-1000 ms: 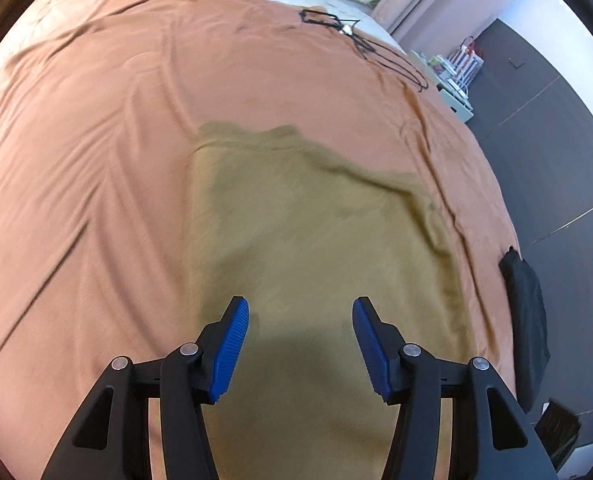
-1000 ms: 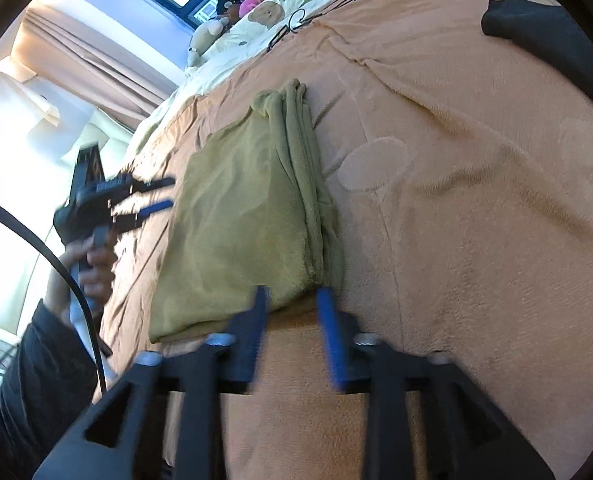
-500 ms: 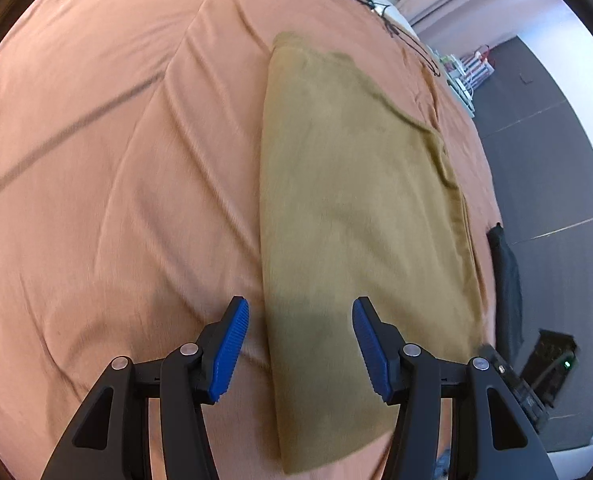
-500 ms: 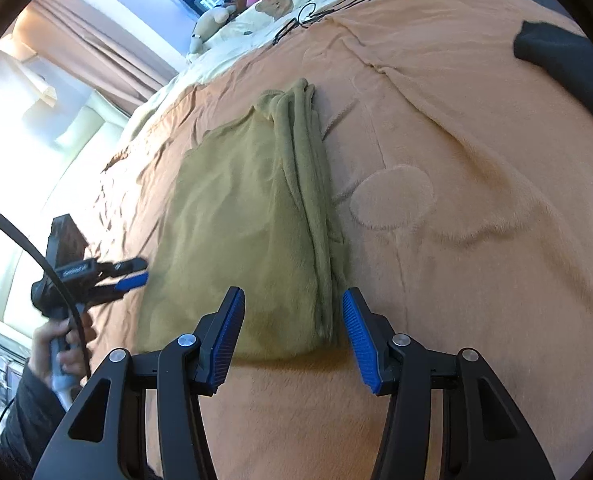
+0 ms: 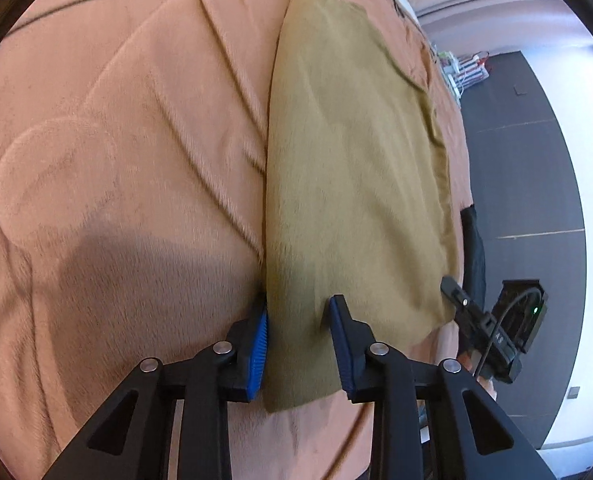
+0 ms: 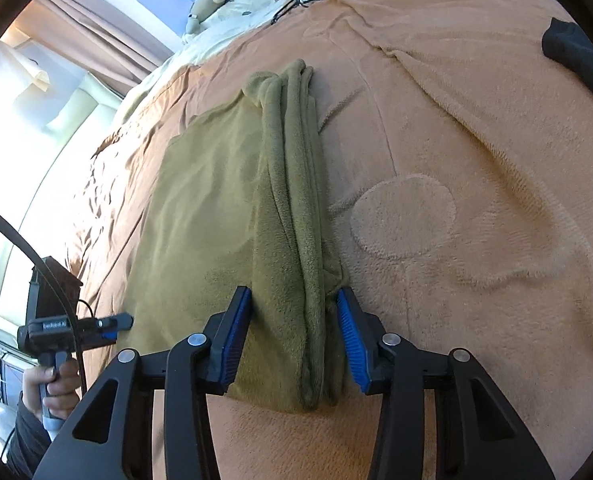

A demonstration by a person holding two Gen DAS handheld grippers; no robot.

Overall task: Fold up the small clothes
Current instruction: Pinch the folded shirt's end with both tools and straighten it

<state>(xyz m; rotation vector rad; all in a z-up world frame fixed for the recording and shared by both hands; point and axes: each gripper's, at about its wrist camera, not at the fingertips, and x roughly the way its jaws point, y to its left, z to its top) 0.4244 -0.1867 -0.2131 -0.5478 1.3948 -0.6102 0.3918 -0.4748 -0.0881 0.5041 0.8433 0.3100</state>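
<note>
Both grippers now lower than 1 s back, straddling near end of olive garment.
L gripper (image 5: 298,342) tilts down, jaws closing over garment's (image 5: 348,184) L corner, fabric btwn pads; R gripper (image 6: 294,344) closing astride bunched R-edge folds. Garment lies lengthwise on orange blanket (image 6: 476,160); black cloth (image 6: 576,56) far R.

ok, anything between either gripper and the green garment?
Nothing visible. The left gripper straddles one near corner of the olive garment, the right gripper the bunched folded edge. Both sets of jaws are closing with cloth already between them.
</note>
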